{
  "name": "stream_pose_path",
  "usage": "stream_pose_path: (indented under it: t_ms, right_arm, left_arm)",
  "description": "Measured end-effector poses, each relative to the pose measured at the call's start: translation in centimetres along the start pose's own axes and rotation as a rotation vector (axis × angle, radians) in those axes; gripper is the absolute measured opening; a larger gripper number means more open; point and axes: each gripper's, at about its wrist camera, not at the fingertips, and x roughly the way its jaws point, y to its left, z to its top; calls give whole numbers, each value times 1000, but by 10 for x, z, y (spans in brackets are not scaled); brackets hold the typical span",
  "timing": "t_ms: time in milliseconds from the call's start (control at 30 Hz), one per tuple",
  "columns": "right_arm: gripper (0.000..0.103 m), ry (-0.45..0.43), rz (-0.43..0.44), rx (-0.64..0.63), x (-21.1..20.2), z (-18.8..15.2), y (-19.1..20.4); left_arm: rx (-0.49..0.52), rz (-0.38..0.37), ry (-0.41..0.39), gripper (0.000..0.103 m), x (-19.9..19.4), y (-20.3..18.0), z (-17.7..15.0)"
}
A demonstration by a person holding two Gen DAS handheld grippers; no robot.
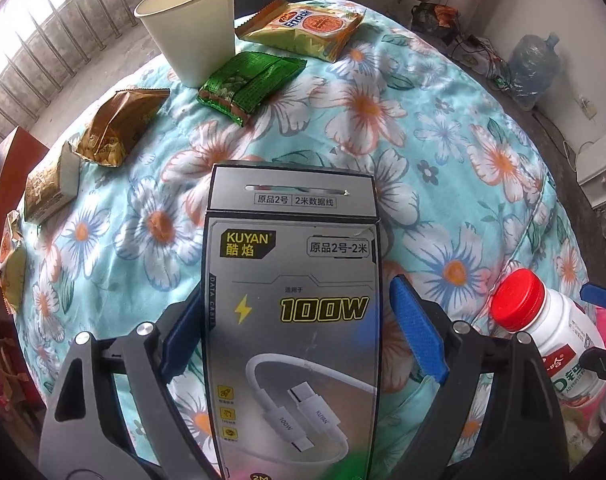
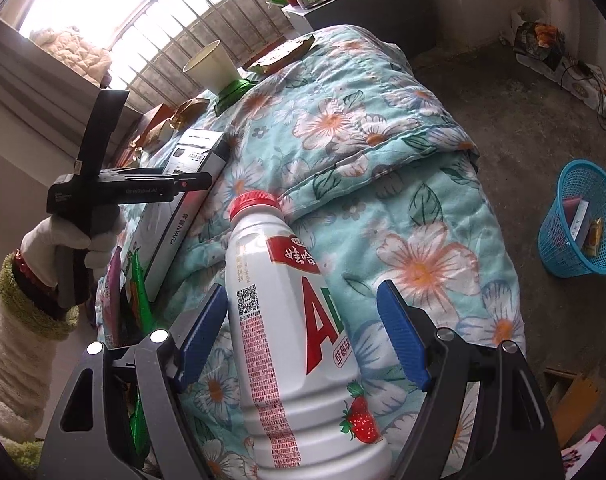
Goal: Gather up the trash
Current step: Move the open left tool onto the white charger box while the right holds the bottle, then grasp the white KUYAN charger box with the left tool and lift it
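Note:
A grey KUYAN cable box [image 1: 291,320] lies on the floral quilt [image 1: 423,140]. My left gripper [image 1: 297,292] stands open around it, and its right pad is clear of the box edge. A white strawberry-drink bottle with a red cap [image 2: 287,320] lies on the quilt between the fingers of my right gripper [image 2: 303,288], which is open with a gap at the right pad. The bottle [image 1: 559,344] also shows at the lower right of the left wrist view. In the right wrist view a gloved hand holds the left gripper [image 2: 143,188] over the box [image 2: 191,184].
Farther along the quilt are a paper cup [image 1: 191,24], a green packet [image 1: 247,84], a yellow snack packet [image 1: 303,28], a brown packet [image 1: 119,128] and a small brown box [image 1: 51,188]. A blue mesh basket [image 2: 583,220] with some trash stands on the concrete floor to the right.

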Motion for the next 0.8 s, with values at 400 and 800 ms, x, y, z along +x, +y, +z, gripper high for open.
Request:
stream_pose_path:
  t_ms: [400, 800]
  right_arm:
    - [75, 67, -45, -158, 14, 21, 22]
    - [75, 124, -39, -230, 35, 33, 37]
  left_arm:
    - [42, 21, -167, 77, -54, -3, -7]
    - [-20, -39, -481, 74, -172, 9, -26]
